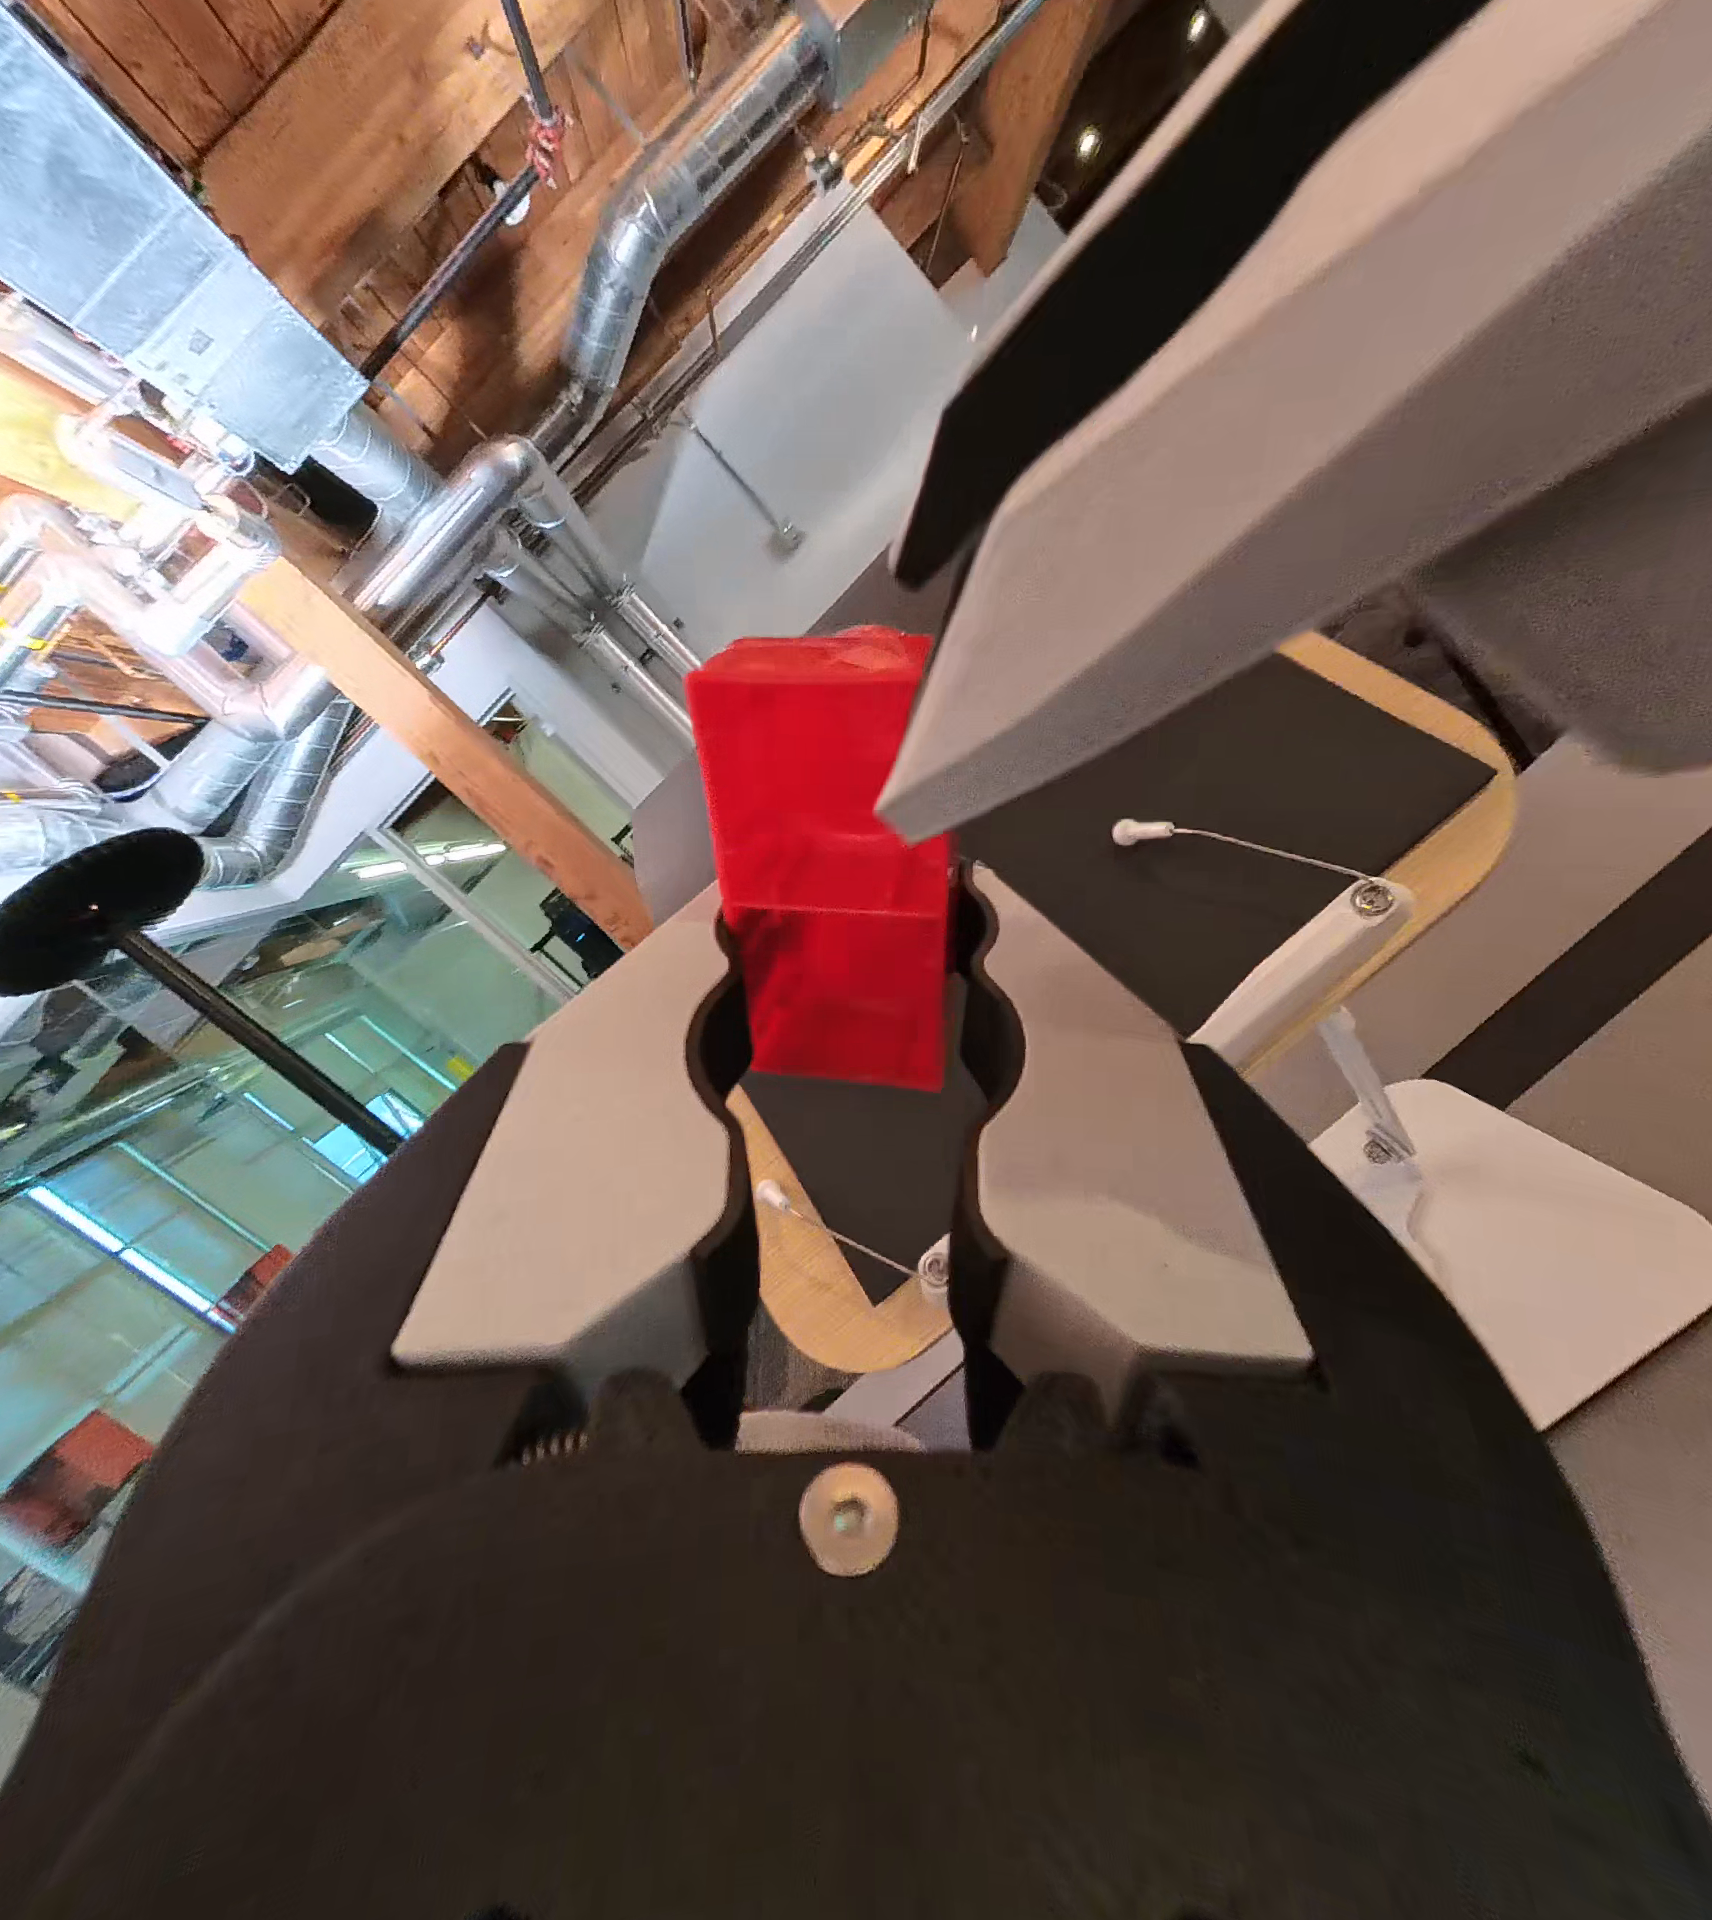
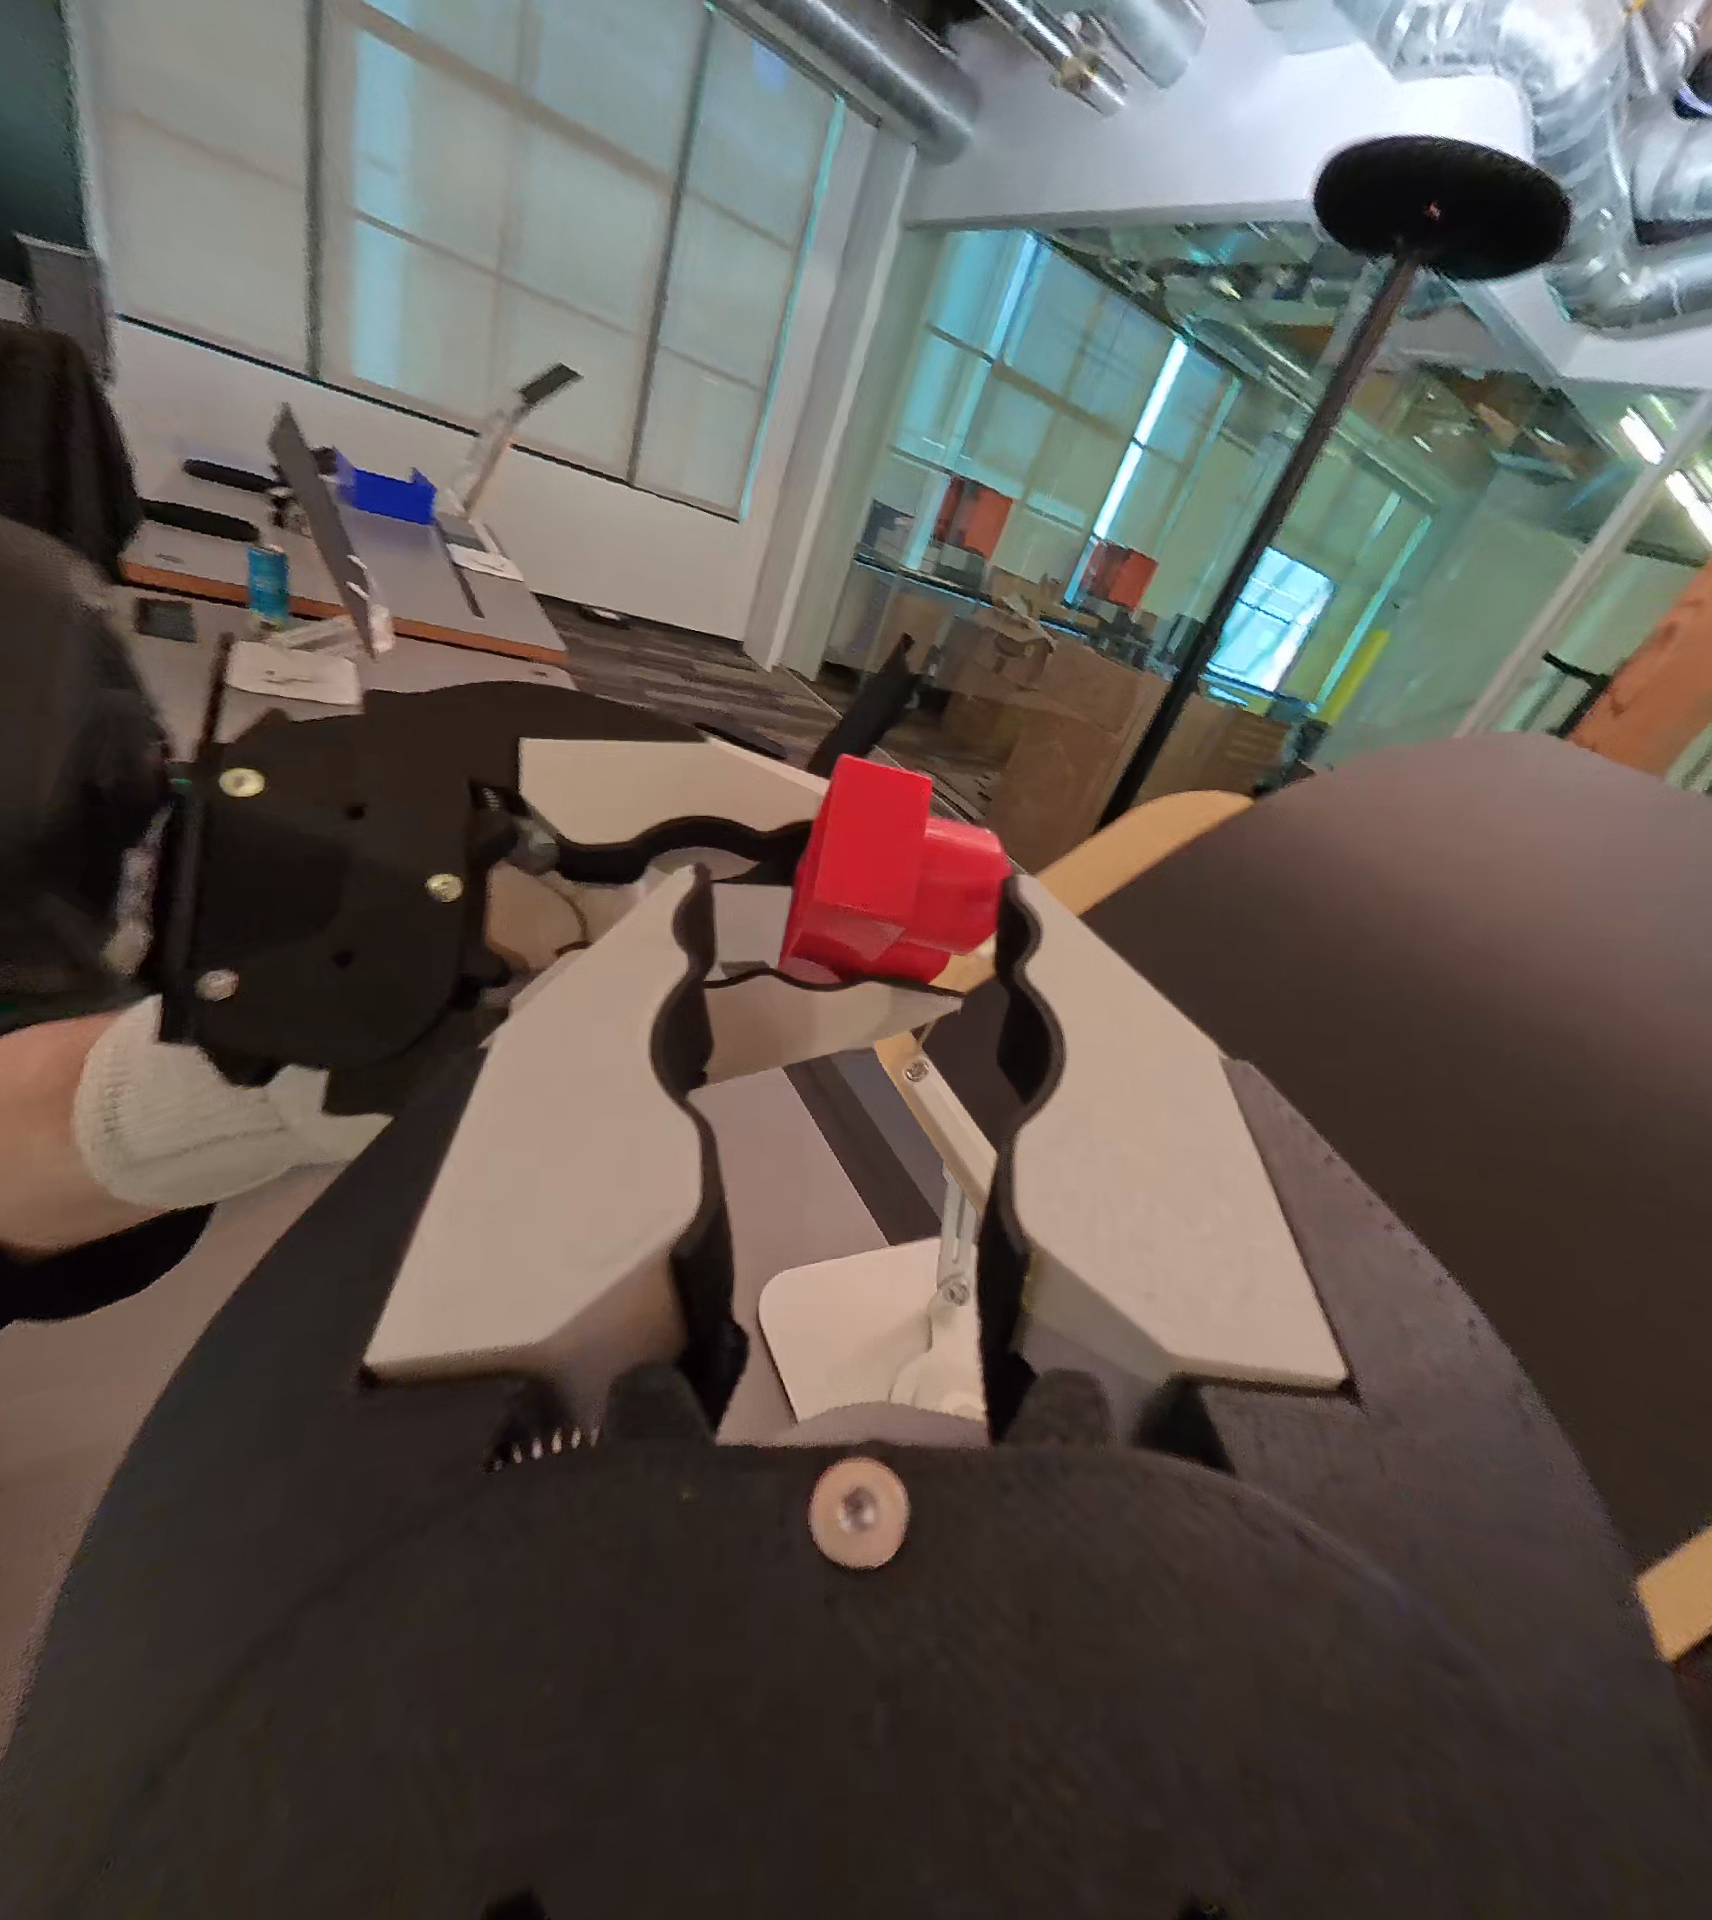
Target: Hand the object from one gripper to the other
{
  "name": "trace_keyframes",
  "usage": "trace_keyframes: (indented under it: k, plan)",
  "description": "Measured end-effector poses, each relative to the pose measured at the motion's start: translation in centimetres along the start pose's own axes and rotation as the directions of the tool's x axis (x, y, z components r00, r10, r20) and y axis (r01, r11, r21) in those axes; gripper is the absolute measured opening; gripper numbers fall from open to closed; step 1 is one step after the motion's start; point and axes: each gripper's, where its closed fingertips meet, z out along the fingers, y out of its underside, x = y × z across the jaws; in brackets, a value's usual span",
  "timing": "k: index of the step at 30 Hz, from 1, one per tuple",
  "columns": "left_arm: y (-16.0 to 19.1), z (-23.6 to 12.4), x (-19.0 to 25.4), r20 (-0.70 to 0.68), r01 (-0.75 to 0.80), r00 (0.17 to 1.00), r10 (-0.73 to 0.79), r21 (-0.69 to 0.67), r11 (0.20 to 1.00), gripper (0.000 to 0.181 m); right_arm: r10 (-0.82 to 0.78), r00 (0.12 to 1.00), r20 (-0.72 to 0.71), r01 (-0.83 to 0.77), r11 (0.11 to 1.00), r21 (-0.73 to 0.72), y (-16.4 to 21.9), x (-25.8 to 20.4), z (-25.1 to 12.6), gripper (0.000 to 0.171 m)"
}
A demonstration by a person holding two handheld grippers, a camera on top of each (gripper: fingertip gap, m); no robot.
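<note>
Both wrist cams close-up, tilted; share red block [image 1: 831,883] [image 2: 883,883].

My left gripper [image 1: 847,951] has its two grey fingers drawn in close and clamped on what it carries, tips tilted upward, and my gloved left hand [image 2: 197,1112] grips it from behind. My right gripper [image 2: 857,935] reaches in across the left one's tips with its fingers spread wide, one grey finger [image 1: 1195,582] crossing over from the upper right.
</note>
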Motion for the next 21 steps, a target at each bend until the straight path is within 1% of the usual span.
trace_keyframes:
  k: [3, 4, 7, 8, 9, 11, 12, 13, 14, 15, 16, 21]
  plan:
    - [0.3, 0.1, 0.0, 0.016, -0.004, 1.0, 0.004, -0.023, 1.0, 0.035, 0.005, 0.997, -0.079, -0.007, 1.0, -0.017, 0.9, 0.9, 0.8, 0.04]
    - [0.4, 0.2, -0.1, 0.023, -0.01, 1.0, 0.011, -0.027, 1.0, 0.035, 0.008, 0.995, -0.096, -0.009, 1.0, -0.008, 0.8, 1.1, 0.9, 0.036]
    - [0.2, 0.1, -0.4, 0.053, -0.035, 0.998, 0.037, -0.029, 0.999, 0.035, 0.019, 0.993, -0.121, -0.014, 0.999, 0.041, 0.1, 1.3, 0.8, 0.032]
    - [0.1, 0.0, -0.3, 0.05, -0.032, 0.998, 0.033, -0.027, 0.999, 0.035, 0.027, 0.991, -0.133, -0.019, 0.998, 0.059, -0.1, 1.4, 0.7, 0.024]
    - [0.0, 0.0, -0.3, 0.056, -0.04, 0.998, 0.042, -0.027, 0.999, 0.035, 0.036, 0.99, -0.139, -0.026, 0.997, 0.07, -0.2, 1.5, 0.6, 0.02]
    - [-0.1, 0.0, -0.2, 0.068, -0.057, 0.996, 0.059, -0.03, 0.998, 0.035, 0.049, 0.987, -0.156, -0.039, 0.997, 0.067, 0.0, 1.7, 0.8, 0.022]
    - [-0.1, 0.0, -0.1, 0.063, -0.053, 0.997, 0.055, -0.027, 0.998, 0.035, 0.057, 0.986, -0.158, -0.048, 0.997, 0.064, 0.2, 1.8, 0.9, 0.029]
    - [-0.1, 0.0, 0.0, 0.065, -0.055, 0.996, 0.056, -0.031, 0.998, 0.035, 0.068, 0.988, -0.142, -0.06, 0.996, 0.059, 0.4, 1.5, 1.2, 0.04]
    - [0.0, 0.1, 0.1, 0.064, -0.063, 0.996, 0.065, -0.035, 0.997, 0.034, 0.074, 0.989, -0.131, -0.067, 0.996, 0.057, 0.5, 1.4, 1.3, 0.047]
    - [0.0, 0.1, 0.2, 0.065, -0.065, 0.996, 0.067, -0.033, 0.997, 0.034, 0.068, 0.989, -0.135, -0.061, 0.997, 0.054, 0.6, 1.4, 1.4, 0.047]
    - [0.0, 0.1, 0.2, 0.064, -0.064, 0.996, 0.066, -0.032, 0.997, 0.034, 0.053, 0.988, -0.148, -0.047, 0.998, 0.046, 0.6, 1.5, 1.4, 0.045]
    - [-0.2, 0.1, 0.3, 0.069, -0.092, 0.993, 0.093, -0.024, 0.995, 0.034, -0.005, 0.976, -0.217, 0.009, 1.0, 0.017, 0.9, 2.5, 1.0, 0.022]
